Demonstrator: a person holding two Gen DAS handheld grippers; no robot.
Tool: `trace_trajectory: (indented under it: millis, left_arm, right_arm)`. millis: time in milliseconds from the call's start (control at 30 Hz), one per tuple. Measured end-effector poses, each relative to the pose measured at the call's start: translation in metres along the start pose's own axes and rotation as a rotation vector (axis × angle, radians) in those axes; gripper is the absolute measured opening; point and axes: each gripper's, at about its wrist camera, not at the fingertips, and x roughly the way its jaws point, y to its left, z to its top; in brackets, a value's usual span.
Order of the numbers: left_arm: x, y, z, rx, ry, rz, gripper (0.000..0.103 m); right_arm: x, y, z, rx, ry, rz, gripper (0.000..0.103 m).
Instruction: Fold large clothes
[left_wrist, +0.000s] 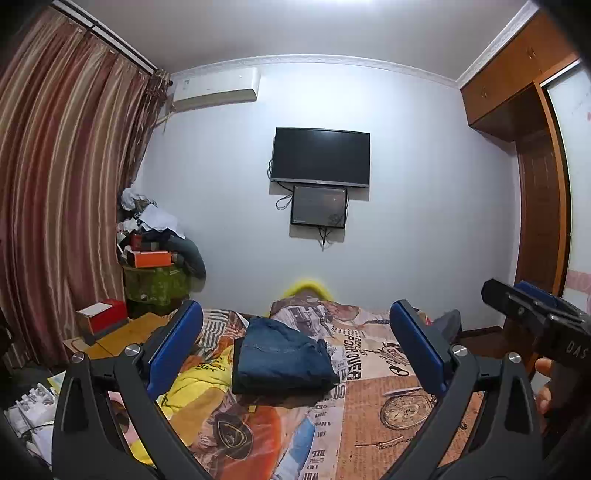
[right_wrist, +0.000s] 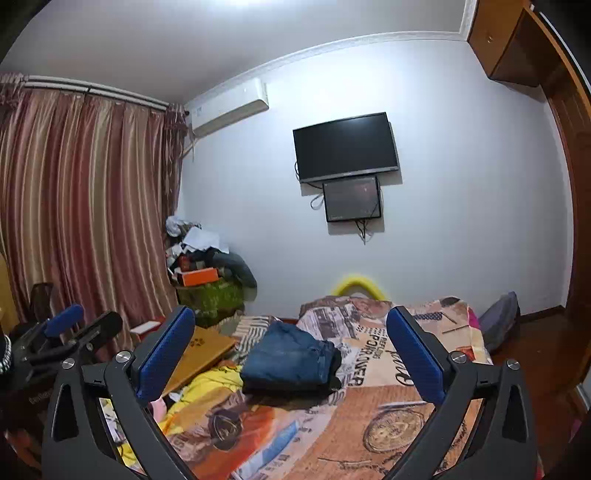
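Jeans (left_wrist: 282, 360) lie folded on the bed (left_wrist: 388, 417), dead ahead of both grippers, long axis running away from me. Left gripper (left_wrist: 295, 350) and right gripper (right_wrist: 291, 354) both spread wide, empty; I judge neither nearer.

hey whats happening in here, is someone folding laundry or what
A person holds a hand-held gripper in each hand above a bed with a patterned newspaper-print cover. The left hand-held gripper and the right hand-held gripper are both open and empty. A folded pair of dark blue denim jeans lies in a neat stack on the bed, with a crumpled yellow garment beside it, not yet folded.
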Motion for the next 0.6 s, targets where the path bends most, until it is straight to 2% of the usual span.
trace_trajectory:
  millis: [300,600]
  left_arm:
    - [0.003,-0.01,-0.01,0.035,0.007,0.031,0.102]
    - [0.008,-0.011,-0.014,0.038,0.021,0.029,0.102]
  right_arm:
    - [-0.002,0.001,-0.008,-0.015,0.014,-0.005,0.103]
    - [-0.007,0.008,-0.012,-0.056,0.028,-0.01,0.103]
